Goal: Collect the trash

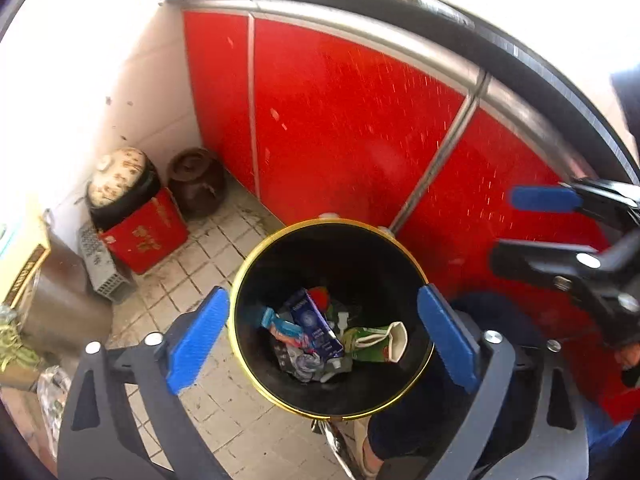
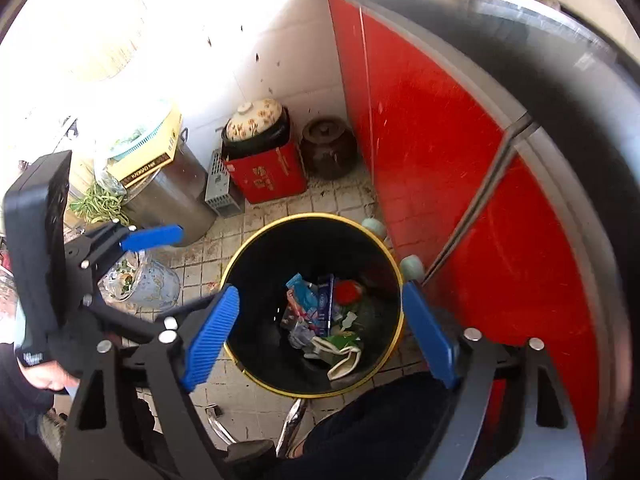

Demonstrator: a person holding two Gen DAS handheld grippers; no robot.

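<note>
Above the black gold-rimmed bin by the red cabinet doors, the left gripper and right gripper both hang with fingers spread and empty — likely positioned for dropping; the trash — cartons, wrappers — lies at the bottom, print unreadable, as on the red box at the far wall

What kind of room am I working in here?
Most likely a home kitchen corner: red cabinet doors under a dark countertop, a lidded clay jar on the grimy tiled floor, beside the trash bin.
</note>
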